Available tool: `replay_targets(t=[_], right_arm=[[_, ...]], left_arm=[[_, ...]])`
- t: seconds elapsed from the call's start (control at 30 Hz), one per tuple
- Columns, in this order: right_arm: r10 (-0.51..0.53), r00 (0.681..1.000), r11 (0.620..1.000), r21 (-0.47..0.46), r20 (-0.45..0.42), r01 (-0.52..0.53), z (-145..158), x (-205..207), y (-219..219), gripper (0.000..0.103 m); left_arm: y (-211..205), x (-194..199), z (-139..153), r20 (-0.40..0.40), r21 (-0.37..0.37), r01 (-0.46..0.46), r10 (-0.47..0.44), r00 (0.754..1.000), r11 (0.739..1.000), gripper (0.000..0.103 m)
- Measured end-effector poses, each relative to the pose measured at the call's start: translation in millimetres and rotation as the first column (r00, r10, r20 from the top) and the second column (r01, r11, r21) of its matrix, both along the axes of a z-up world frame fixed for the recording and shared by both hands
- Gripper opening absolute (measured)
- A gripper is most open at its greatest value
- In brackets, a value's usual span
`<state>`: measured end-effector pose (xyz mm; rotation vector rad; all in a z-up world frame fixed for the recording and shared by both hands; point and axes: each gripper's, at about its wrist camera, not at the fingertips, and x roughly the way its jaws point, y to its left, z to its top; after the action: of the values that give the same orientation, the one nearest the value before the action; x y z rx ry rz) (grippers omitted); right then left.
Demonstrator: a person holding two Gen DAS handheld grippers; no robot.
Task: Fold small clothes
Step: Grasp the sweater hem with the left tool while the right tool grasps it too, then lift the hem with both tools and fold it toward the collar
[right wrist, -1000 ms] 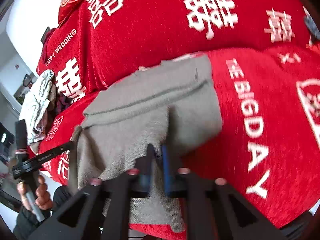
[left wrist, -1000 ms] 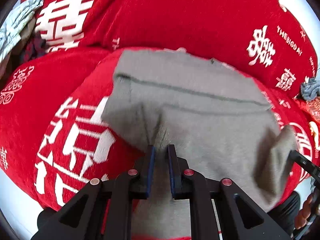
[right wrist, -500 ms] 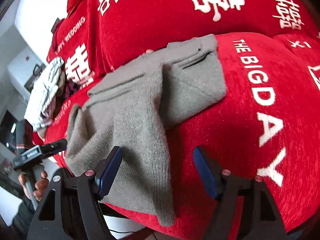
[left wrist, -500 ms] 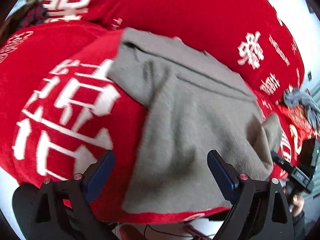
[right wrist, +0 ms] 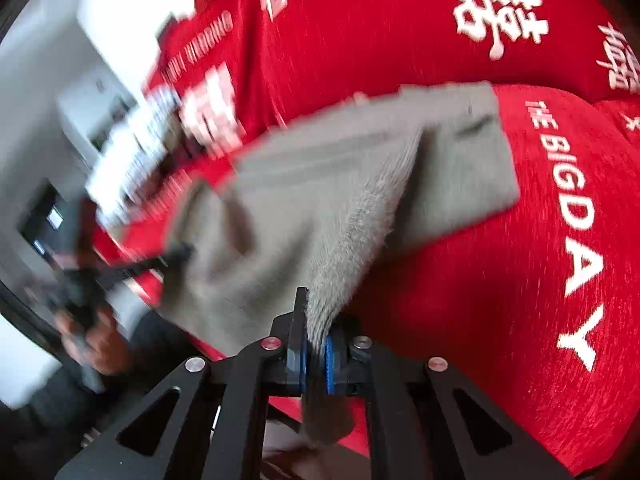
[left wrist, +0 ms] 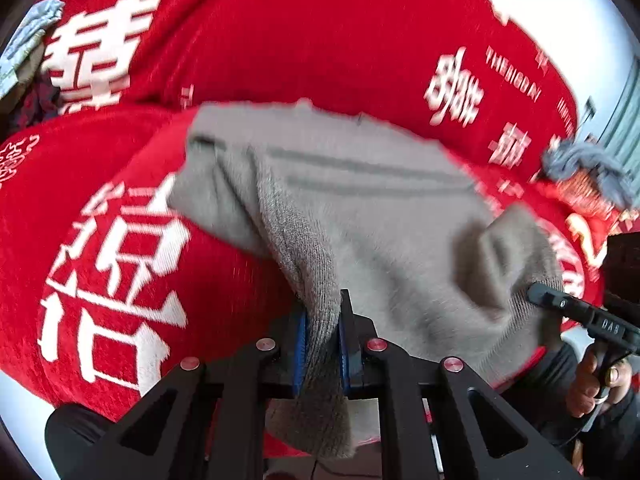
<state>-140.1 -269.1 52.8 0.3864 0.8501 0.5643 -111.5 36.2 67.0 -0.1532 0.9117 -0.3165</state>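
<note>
Both jaws are clenched on cloth. My left gripper, at the lower centre of its own view, has its blue pads pressed on a ribbed edge of the grey knit garment, and a tail of that fabric hangs down behind the fingers toward the bottom of the frame. My right gripper, low and centre in its view, pinches another gathered edge of the same garment, with a short flap drooping below the pads.

From each grip the knit rises in a taut ridge toward the middle of the frame. Beyond that, the garment lies spread across the red cover, its far hem with two darker seam lines running across the centre of the left view. In the right view one corner lies flat just left of the white lettering "THE BIG DAY".

In the left view the other gripper's black finger shows at the right edge, touching the garment's lower right corner, with the person's hand below it. In the right view, the left side is heavily blurred; I make out a dark tool and a hand at lower left.

A blue-grey cloth sits at the right edge of the left view, and a pale cloth at its upper left.
</note>
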Motion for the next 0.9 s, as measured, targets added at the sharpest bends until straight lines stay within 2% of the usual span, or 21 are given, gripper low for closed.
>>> replay_targets(t=[0.07, 0.2, 0.3, 0.5, 0.67, 0.9], right_arm=[[-0.032, 0.999, 0.995, 0.092, 0.036, 0.028, 19.7, -2.0, -13.2, 0.006], [-0.113, 0.988, 0.975, 0.202, 0.104, 0.090, 56.8, -3.3, -30.7, 0.006], [-0.165, 0.976, 0.962, 0.243, 0.141, 0.127, 75.6, -0.9, -36.3, 0.006], [-0.266, 0.955, 0.943, 0.244, 0.135, 0.228, 93.3, 25.2, -46.0, 0.006], [-0.279, 0.952, 0.949, 0.187, 0.124, 0.254, 97.7, 54.4, -44.8, 0.006], [-0.295, 0.951, 0.951, 0.128, 0.093, 0.282, 99.6, 91.4, -42.2, 0.006]], left_arm=[[5.5, -2.6, 18.7, 0.050, -0.037, -0.024, 0.026, 0.998, 0.999, 0.015], [18.5, -0.2, 47.5, 0.112, -0.124, -0.089, 0.103, 0.988, 0.988, 0.015], [24.0, 10.5, 61.4, 0.133, -0.138, -0.134, 0.153, 0.979, 0.981, 0.015], [30.6, 40.0, 74.4, 0.101, -0.165, -0.198, 0.216, 0.971, 0.966, 0.015], [23.2, 63.8, 73.9, 0.087, -0.109, -0.206, 0.215, 0.973, 0.973, 0.015], [24.5, 96.4, 71.1, 0.042, -0.119, -0.226, 0.233, 0.972, 0.967, 0.015]])
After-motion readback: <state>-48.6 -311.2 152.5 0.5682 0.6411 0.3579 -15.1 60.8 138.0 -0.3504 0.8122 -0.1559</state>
